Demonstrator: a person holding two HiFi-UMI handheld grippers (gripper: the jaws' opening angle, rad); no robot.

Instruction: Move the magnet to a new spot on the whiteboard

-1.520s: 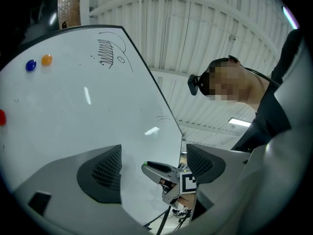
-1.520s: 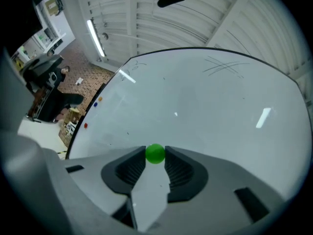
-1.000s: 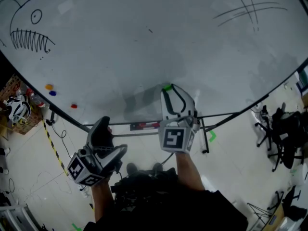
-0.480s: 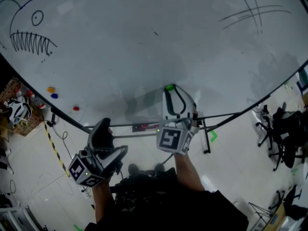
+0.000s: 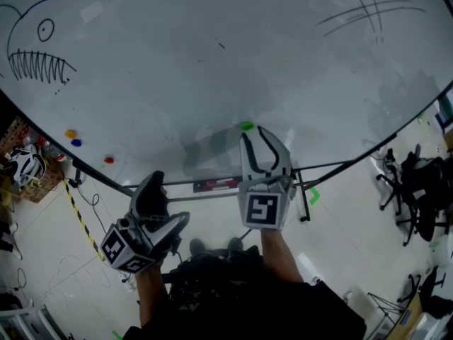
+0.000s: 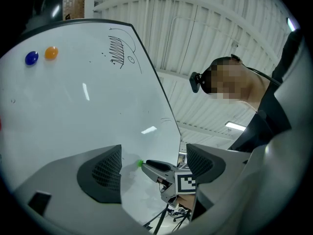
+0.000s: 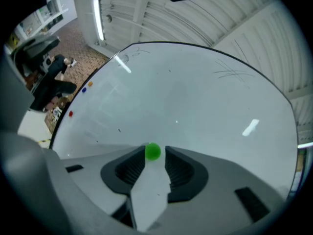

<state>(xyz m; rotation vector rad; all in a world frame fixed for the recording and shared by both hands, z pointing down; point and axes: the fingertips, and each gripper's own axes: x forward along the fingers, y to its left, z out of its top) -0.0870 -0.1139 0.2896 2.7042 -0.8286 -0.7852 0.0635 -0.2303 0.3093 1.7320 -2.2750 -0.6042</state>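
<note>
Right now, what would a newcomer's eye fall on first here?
First, the green magnet on the whiteboard, between the tips of the right gripper, whose jaws have just been opening. Next, the toothy face drawing at the board's upper left in the head view.

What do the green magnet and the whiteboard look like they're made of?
The green magnet looks like smooth moulded plastic, probably: rounded, one even colour. The whiteboard looks like a glossy coated panel, perhaps painted steel: it mirrors the ceiling lights and the magnet clings.
</note>
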